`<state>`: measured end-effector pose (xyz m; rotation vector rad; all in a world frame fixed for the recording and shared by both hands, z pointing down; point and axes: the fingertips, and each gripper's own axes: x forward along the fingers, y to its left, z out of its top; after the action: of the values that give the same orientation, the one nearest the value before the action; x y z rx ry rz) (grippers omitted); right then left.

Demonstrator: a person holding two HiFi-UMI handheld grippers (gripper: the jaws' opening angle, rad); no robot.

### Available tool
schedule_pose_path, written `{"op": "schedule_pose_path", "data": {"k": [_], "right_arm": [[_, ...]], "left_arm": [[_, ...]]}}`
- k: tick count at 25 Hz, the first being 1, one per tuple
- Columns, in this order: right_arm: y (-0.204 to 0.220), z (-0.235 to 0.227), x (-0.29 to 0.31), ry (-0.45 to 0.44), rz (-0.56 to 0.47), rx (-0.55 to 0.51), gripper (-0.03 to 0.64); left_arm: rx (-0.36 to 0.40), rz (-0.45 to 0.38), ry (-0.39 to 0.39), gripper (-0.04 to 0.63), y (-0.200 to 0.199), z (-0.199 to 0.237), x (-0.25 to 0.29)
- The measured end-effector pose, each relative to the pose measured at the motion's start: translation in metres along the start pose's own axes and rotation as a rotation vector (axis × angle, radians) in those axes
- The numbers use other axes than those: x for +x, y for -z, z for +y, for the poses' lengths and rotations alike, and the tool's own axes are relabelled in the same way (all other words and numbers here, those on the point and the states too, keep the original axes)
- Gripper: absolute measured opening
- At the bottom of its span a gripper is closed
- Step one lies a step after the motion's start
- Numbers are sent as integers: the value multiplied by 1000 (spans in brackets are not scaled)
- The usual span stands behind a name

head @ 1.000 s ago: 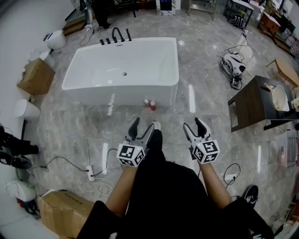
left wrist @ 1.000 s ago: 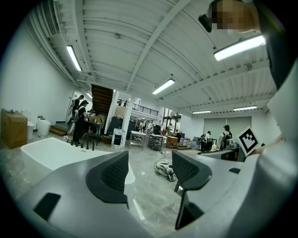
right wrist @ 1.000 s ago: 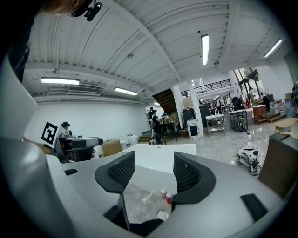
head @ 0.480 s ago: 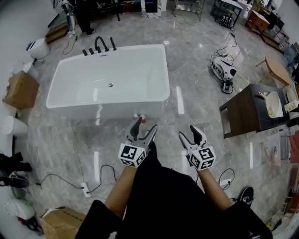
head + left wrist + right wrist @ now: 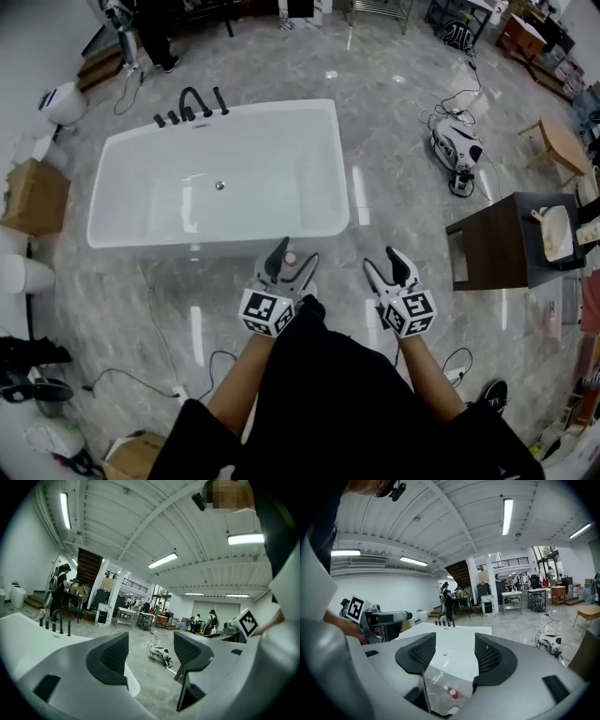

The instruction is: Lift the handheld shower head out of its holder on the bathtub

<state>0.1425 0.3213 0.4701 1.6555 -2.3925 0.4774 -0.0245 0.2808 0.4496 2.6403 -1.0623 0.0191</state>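
The white bathtub [image 5: 141, 211] lies ahead of me on the grey floor. On its far rim stands a row of black fittings [image 5: 192, 103] with a curved spout; the upright piece at the right end [image 5: 220, 99] may be the handheld shower head, too small to tell. The fittings also show far off in the left gripper view [image 5: 54, 625] and the right gripper view [image 5: 445, 622]. My left gripper [image 5: 293, 258] and right gripper [image 5: 384, 262] hover over the floor near the tub's near side, both open with nothing between their jaws.
Two small bottles [image 5: 451, 692] stand on the floor against the tub's near wall. A dark wooden table [image 5: 506, 239] is at the right, a floor machine with cables [image 5: 457, 145] beyond it. Cardboard box [image 5: 33, 197] at left. A power strip and cable [image 5: 178, 389] lie near my feet.
The tub has come nearer in the head view, so I have moved toward it. Both grippers stay open and level in front of me.
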Motion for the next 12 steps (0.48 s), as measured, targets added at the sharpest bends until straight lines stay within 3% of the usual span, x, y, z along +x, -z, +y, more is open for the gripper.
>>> {"op": "schedule_pose_path", "data": {"k": [12], "right_arm": [[-61, -31, 112, 10, 19, -15, 229]], "left_arm": [[2, -35, 7, 279, -51, 94, 79]]}}
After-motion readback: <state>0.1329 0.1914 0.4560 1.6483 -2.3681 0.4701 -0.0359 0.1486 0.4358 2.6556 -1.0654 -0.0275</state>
